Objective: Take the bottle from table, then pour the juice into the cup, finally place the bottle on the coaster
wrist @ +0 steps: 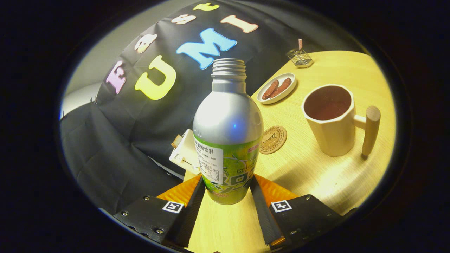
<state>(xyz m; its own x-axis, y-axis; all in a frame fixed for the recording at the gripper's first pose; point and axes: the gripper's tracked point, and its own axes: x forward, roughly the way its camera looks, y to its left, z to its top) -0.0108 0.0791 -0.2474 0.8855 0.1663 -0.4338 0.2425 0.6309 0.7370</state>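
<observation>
Between the jaws: the bottle [227, 140] stands with its lower body flanked by the two fingers [191, 203], its long axis running up and away from the gripper [226, 202], open threaded neck on top.
Jaws: closed in on the bottle from both sides and apparently pinching its labelled lower part; contact looks firm on each side, though the pad faces are partly hidden by the label.
Bottle's base: whether it rests on the worktop [316, 175] or hangs just above it cannot be told.
Cup [328, 119]: right of the bottle and a little beyond it, upright, mouth open, wooden handle turned away from the bottle; dark inside.
Coaster [273, 139]: just beside the bottle's right shoulder, between bottle and cup, bare.
Key relation: the cup's mouth lies to the bottle's right, so the pour likely calls for a carry rightward and a tilt of the neck that way.
Beyond the coaster: a small dish [276, 88] with two brown pieces, and a wire holder [299, 57] farther off.
Left of the bottle: a white card-like object [184, 154] at the worktop's edge.
</observation>
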